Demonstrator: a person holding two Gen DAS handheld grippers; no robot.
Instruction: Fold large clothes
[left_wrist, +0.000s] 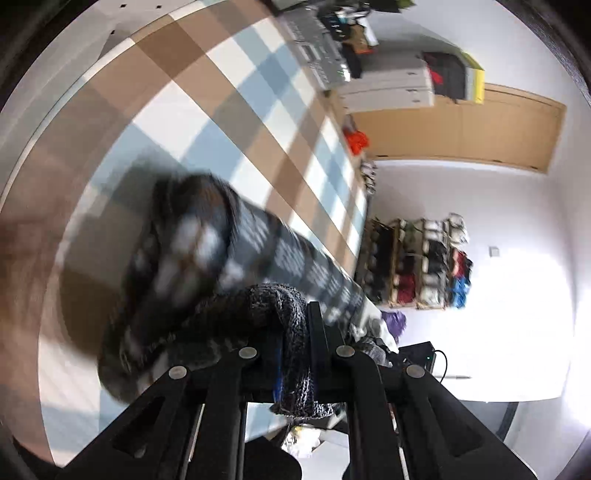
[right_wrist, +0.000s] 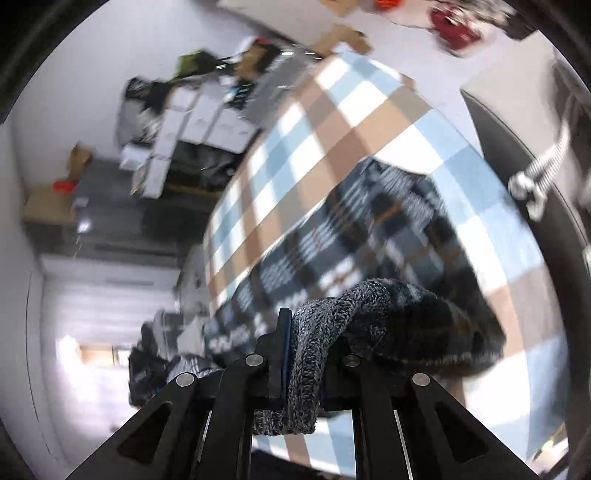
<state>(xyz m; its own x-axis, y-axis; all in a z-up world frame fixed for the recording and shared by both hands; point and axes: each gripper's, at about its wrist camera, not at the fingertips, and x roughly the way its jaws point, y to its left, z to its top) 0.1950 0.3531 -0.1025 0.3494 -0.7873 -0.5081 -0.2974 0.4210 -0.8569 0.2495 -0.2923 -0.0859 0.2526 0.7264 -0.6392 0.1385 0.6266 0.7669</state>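
Jaws both sides clamped tight on sweater (left_wrist: 236, 258) ribbed hem.

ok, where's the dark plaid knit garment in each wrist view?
Left wrist: the dark plaid knit garment runs from centre-left to the bottom centre, its ribbed edge pinched in the left gripper.
Right wrist: garment fills centre-right, ribbed edge clamped in the right gripper.
Shared landmark: the checked tablecloth beneath it.
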